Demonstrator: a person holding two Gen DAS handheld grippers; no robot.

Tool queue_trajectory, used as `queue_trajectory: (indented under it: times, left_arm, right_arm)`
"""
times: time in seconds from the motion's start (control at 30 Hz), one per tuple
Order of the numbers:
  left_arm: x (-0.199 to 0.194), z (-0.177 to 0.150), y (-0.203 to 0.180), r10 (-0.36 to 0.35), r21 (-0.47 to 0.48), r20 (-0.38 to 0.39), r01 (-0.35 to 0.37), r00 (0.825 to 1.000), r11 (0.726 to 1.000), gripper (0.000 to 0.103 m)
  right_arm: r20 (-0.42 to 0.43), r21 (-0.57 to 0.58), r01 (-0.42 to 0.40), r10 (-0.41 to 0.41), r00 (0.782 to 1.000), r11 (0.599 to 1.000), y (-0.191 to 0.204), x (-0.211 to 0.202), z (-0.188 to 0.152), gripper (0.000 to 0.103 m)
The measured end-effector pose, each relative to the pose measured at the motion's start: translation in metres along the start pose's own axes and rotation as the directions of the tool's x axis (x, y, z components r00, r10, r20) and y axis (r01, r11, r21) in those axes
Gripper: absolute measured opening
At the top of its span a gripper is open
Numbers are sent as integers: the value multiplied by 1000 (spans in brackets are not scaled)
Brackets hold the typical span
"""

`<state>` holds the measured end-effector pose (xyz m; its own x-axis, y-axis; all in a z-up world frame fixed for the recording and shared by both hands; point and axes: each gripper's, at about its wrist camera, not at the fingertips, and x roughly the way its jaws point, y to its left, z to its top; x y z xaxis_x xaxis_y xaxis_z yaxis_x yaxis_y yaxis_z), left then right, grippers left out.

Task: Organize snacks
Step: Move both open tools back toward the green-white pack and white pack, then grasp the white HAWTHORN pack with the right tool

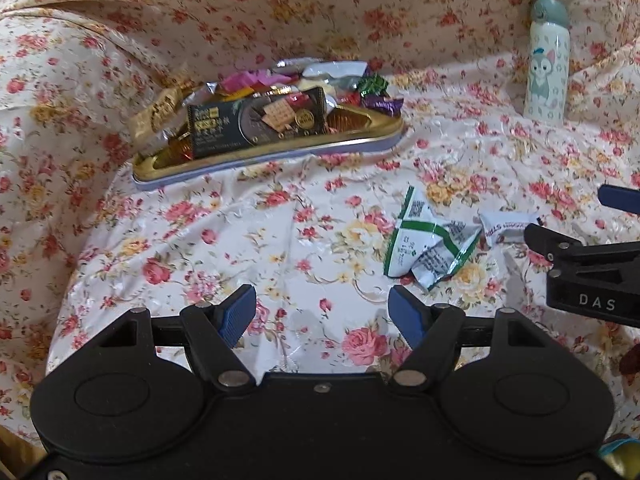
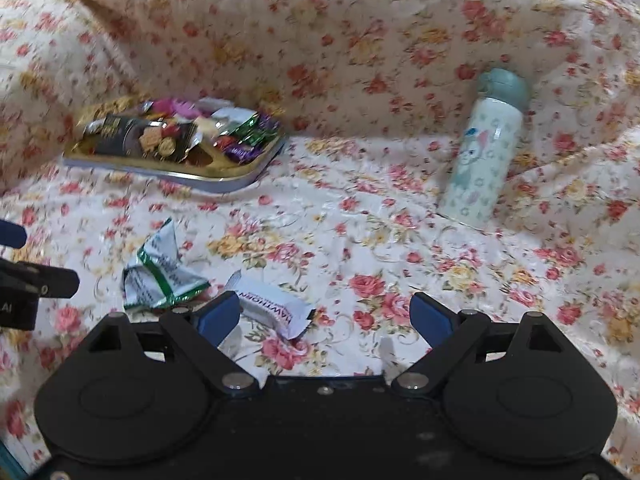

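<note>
Two loose snacks lay on the floral cloth [image 1: 280, 240], apart from the tray. The white Hawthorn-labelled packet [image 2: 276, 310] sat just beyond the right gripper [image 2: 324, 316], its near end touching or just under the left pad, toward 10 o'clock from the midpoint of the fingers. The crumpled green-and-white wrapper [image 2: 160, 276] lay just beside it at 9 o'clock; in the left wrist view the same wrapper [image 1: 428, 248] sat at 1 o'clock from the left gripper [image 1: 324, 312].

Handling judgement: both pieces looked very light, thin film, soft and crushable, somewhat slick. The Hawthorn packet seemed filled and firmer; best taken across its narrow middle. The green wrapper looked creased and possibly empty; a raised fold should give purchase, as flat edges on cloth may slip under the pads.

Gripper state: both sets of jaws stood wide apart, nothing between the pads of either.

The gold-lined tin tray [image 1: 360, 142], heaped with wrapped sweets and a dark biscuit packet [image 1: 256, 120], lay at 11 o'clock from the left gripper, well apart from the loose pieces. A cartoon-printed bottle [image 2: 484, 152] stood at 1 o'clock in the right view, against the draped cloth
</note>
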<state>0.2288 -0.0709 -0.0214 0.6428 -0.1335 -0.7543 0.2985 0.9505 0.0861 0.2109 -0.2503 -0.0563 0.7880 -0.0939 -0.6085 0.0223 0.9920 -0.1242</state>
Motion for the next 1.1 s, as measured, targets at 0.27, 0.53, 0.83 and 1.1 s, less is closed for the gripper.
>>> queue_trajectory:
  times: [0.27,0.53,0.83,1.1]
  left_arm:
    - [14,-3,0,-11,-8,-43,11,999,1000,75]
    - [24,-6,4,-28,-37,-69,26,997,999,76]
    - [26,-8,5,-30,-53,-63,27,998,998,79]
    - [29,-6,10,-43,-73,-77,38,996,997,84]
  right_arm:
    - [-40,-52,-16,14,999,999,10,36,2,96]
    - [-47,-17,-57,57,997,998,3,56,10,93]
    - [-85,71,-133,139,987,989,-9,64,13,94]
    - [-105,69,-151,158,982,986,-2,70,14,103]
